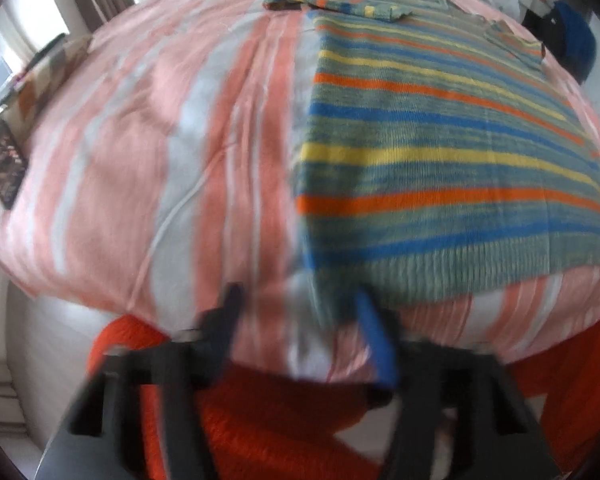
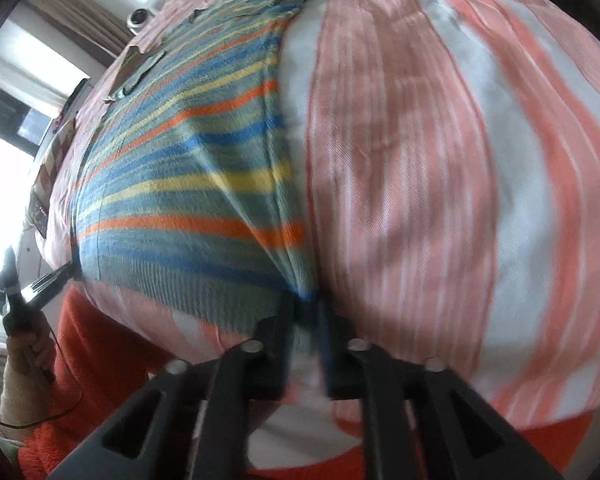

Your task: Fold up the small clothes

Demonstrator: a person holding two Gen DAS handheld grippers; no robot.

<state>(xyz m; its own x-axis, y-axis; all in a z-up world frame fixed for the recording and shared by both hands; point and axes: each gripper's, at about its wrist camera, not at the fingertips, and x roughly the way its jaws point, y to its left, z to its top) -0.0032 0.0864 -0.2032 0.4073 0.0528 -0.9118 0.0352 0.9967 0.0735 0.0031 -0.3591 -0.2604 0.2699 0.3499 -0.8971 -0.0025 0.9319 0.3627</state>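
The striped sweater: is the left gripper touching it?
Cannot tell. In the blurred left wrist view, the open left gripper straddles the striped sweater corner.

— What's the person wearing?
— Fuzzy orange-red clothing (image 1: 260, 412), thick and knitted-looking.

— And the tools?
— The left claw (image 1: 300, 316) is black plastic with one bright blue finger (image 1: 376, 344). The right claw (image 2: 306, 320) is all black, with round silver screws (image 2: 251, 346) at its joints. A thin cable (image 2: 60, 360) trails from the left handle.
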